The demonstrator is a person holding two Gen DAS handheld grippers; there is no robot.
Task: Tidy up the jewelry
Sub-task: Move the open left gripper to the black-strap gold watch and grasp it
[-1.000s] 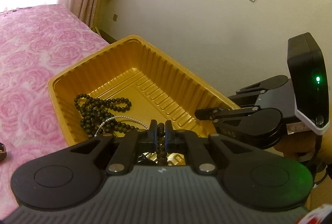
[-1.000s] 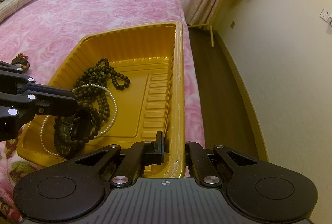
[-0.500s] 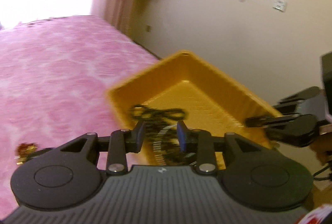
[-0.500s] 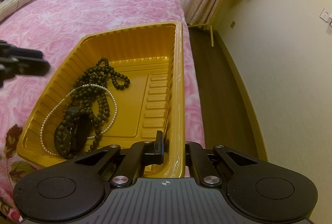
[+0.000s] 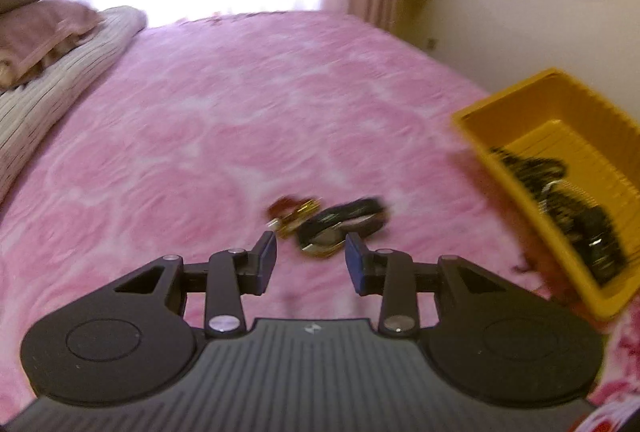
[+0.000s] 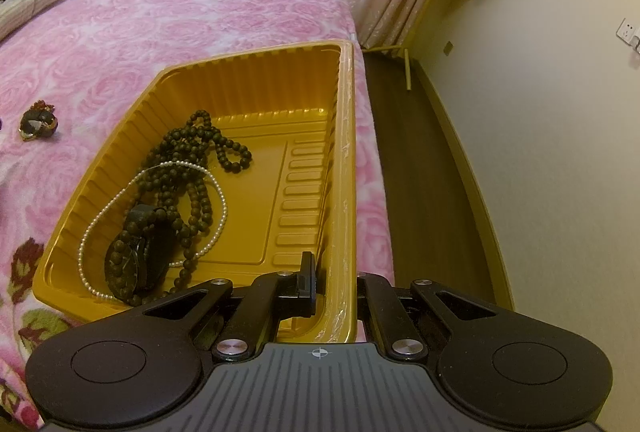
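Observation:
A yellow tray [image 6: 345, 152] lies on the pink bed at its right edge. In it are a dark bead necklace [image 6: 200, 144], a pearl string [image 6: 219, 208] and a black watch [image 6: 136, 260]. My right gripper [image 6: 332, 272] is shut on the tray's near right wall, one finger inside and one outside. In the blurred left wrist view my left gripper [image 5: 310, 260] hangs over the blanket with its jaws opening and nothing between them. Just beyond its tips lies a black and gold piece [image 5: 340, 224] beside a red and gold piece [image 5: 292, 210]. The tray [image 5: 500, 136] stands off to the right.
The pink flowered blanket [image 5: 240, 112] covers the bed. Pillows and a striped quilt [image 5: 60, 72] are piled at the far left. Right of the tray the bed drops to a dark floor strip [image 6: 420, 172] along a cream wall. The loose black and gold piece [image 6: 38, 122] lies left of the tray.
My left gripper let a dark bead bracelet go into the tray, opened, and swung left to face the loose pieces on the blanket. The right gripper and tray have not moved.

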